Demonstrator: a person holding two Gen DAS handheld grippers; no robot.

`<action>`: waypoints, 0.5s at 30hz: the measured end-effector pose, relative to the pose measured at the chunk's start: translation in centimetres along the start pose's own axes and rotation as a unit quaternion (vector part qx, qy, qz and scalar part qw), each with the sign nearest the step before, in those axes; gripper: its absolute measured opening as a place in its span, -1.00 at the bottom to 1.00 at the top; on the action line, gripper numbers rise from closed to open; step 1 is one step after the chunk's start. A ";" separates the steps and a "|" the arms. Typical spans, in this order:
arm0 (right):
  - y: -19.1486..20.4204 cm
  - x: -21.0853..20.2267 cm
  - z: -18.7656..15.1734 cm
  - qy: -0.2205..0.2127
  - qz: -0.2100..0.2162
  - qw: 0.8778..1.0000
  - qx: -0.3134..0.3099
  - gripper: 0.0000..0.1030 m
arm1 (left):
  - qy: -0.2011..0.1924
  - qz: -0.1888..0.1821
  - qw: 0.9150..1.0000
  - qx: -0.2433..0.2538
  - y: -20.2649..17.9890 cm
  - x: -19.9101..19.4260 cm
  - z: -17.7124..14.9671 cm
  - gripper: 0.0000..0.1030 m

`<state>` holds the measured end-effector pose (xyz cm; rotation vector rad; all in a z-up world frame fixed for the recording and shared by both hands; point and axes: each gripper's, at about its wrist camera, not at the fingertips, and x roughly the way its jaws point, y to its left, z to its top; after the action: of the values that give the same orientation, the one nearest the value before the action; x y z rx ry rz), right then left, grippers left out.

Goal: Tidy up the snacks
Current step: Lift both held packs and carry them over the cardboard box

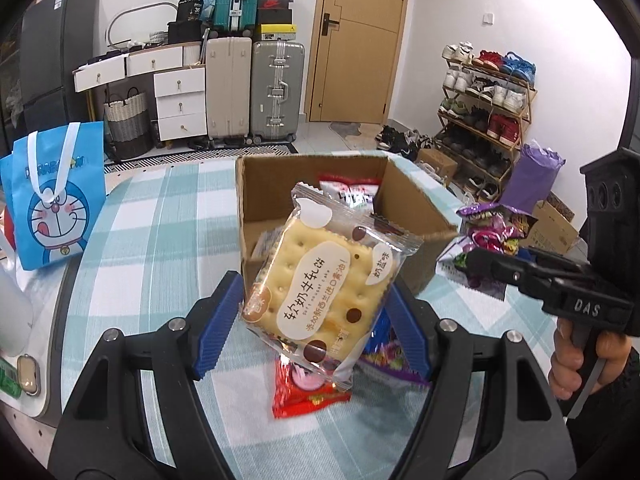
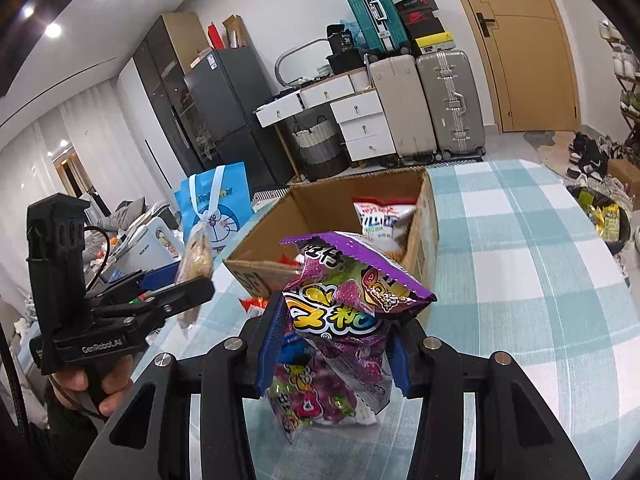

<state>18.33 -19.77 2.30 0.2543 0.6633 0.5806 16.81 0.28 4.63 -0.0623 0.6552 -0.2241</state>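
My left gripper (image 1: 316,320) is shut on a clear-wrapped cracker packet (image 1: 328,280) and holds it above the table, just before an open cardboard box (image 1: 416,216). My right gripper (image 2: 336,344) is shut on a purple candy bag (image 2: 344,312), held up near the box's (image 2: 320,208) front corner. In the left wrist view the right gripper (image 1: 480,260) with the purple bag (image 1: 492,228) hangs right of the box. In the right wrist view the left gripper (image 2: 192,280) with the cracker packet (image 2: 196,256) is at the left. The box holds a white and red snack bag (image 2: 380,216).
A red snack packet (image 1: 304,392) and another purple packet (image 1: 384,352) lie on the checked tablecloth (image 1: 160,240) under the left gripper. A blue Doraemon bag (image 1: 52,196) stands at the table's left. Suitcases, drawers and a shoe rack stand beyond the table.
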 end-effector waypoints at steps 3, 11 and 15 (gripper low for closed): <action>0.0 0.3 0.8 -0.003 0.001 1.000 0.001 -0.11 | -0.002 0.002 1.000 0.002 -0.1 0.8 1.0 0.36; 0.3 1.3 2.5 -0.002 -0.001 1.000 -0.006 -0.11 | -0.006 0.009 1.000 0.001 0.0 2.5 3.1 0.36; 0.3 2.2 3.2 0.000 -0.003 1.000 -0.007 -0.11 | -0.010 0.015 1.000 -0.001 -0.1 3.4 4.1 0.36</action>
<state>21.63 -18.41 3.73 0.2389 0.6597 0.5790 21.89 -0.61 5.87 -0.0560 0.6366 -0.1947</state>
